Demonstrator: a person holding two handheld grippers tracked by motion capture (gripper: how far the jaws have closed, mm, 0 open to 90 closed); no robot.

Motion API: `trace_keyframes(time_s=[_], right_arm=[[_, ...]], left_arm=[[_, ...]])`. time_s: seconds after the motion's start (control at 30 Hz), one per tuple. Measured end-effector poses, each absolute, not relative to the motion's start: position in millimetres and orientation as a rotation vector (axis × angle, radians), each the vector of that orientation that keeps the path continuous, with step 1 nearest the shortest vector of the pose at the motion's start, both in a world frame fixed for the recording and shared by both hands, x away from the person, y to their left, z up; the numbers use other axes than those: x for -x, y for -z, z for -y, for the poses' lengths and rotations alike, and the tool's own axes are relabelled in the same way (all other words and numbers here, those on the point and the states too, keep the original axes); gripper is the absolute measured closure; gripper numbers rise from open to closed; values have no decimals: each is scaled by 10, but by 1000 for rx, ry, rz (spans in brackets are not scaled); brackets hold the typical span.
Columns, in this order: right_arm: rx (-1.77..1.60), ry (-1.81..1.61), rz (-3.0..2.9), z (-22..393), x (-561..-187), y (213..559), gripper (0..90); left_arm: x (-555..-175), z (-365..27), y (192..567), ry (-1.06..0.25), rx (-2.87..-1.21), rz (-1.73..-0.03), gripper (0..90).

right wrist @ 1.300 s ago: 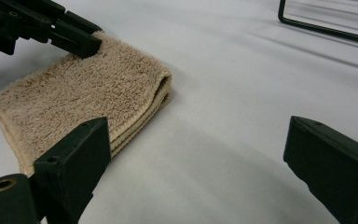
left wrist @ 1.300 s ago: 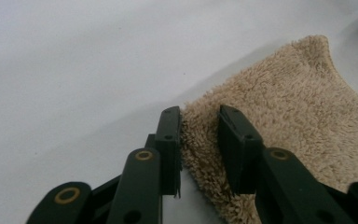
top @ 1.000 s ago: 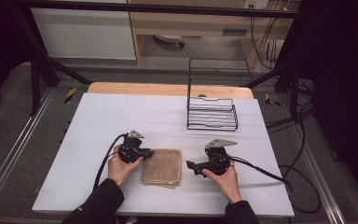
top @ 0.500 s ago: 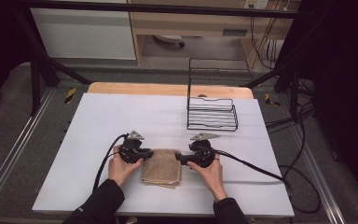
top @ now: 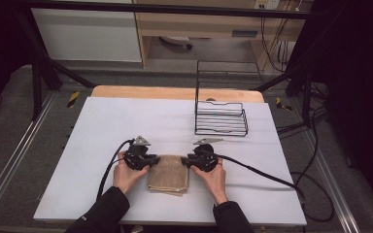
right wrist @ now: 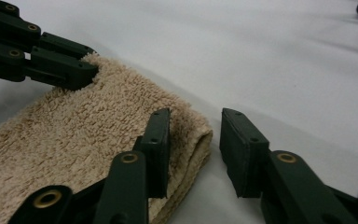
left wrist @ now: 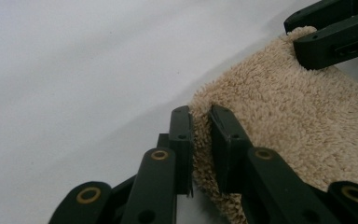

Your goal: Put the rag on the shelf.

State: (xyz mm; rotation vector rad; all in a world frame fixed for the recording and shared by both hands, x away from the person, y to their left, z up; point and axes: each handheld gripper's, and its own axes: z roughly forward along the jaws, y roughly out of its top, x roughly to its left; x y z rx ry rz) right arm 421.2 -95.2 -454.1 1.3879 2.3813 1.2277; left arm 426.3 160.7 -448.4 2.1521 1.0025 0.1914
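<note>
My left hand-held gripper [left wrist: 199, 140] pinches the near corner of the folded tan towel [top: 169, 173] lying on the white counter [top: 126, 121]. My right hand-held gripper [right wrist: 193, 149] is spread, one jaw over the towel's opposite corner, the other just beside its edge.

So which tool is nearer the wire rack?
Right. The right tool sits at the folded towel's right far corner, below the wire rack; the left tool, at the towel's left corner, is farther off.
</note>
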Motion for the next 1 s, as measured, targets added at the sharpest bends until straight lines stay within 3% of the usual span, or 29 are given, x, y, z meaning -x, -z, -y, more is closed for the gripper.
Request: trace_keyframes(time_s=[0.23,0.6,1.0], right_arm=[[-1457,-1256,-2397,936,-4194,4542,819],[-1465,-1313,-2393,977,-4206,4437,844],[-1384,-1428,-2348,1041,-4079,4209,848]], left_arm=[[-4270,-1617,4484,-177,-2147,-1008,780],[-4286,-1669,4450,-121,-2102,-1032,834],[-4155,-1773,4163,-139,-2000,-958,839]])
